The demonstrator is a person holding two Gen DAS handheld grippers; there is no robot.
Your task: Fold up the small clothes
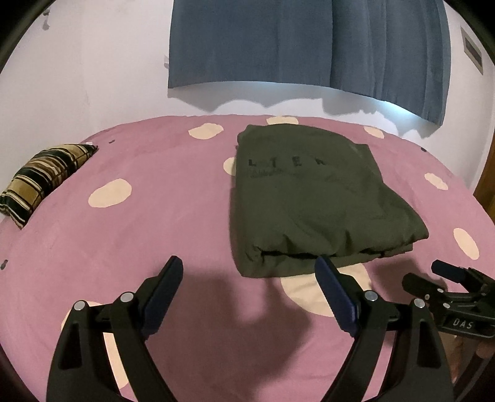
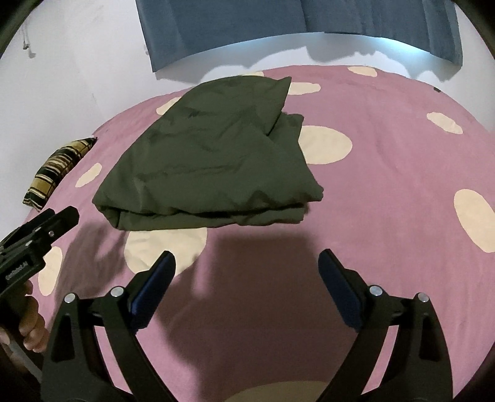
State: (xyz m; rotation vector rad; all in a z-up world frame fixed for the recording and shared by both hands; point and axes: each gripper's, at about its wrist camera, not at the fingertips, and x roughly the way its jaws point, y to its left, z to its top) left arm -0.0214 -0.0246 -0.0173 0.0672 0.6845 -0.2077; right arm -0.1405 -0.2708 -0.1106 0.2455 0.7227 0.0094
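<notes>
- A big bed (image 1: pixel 173 216) has a pink sheet with pale spots.
- A striped pillow (image 1: pixel 40 182) lies at its left edge.
- The wall (image 1: pixel 92 68) is white.
- A blue curtain (image 1: pixel 294 40) hangs there.

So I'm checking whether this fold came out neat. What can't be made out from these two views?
- Print on the green shirt: left wrist view, a few dark letters only, too faint and small to read.
- Shirt's inner layers: both views, hidden under the top layer; only stacked edges show.
- Striped pillow: left wrist view, cut off at the picture's edge.
- Curtain: right wrist view, top cut off.
- Bed: near edge hidden behind the fingers.
</notes>
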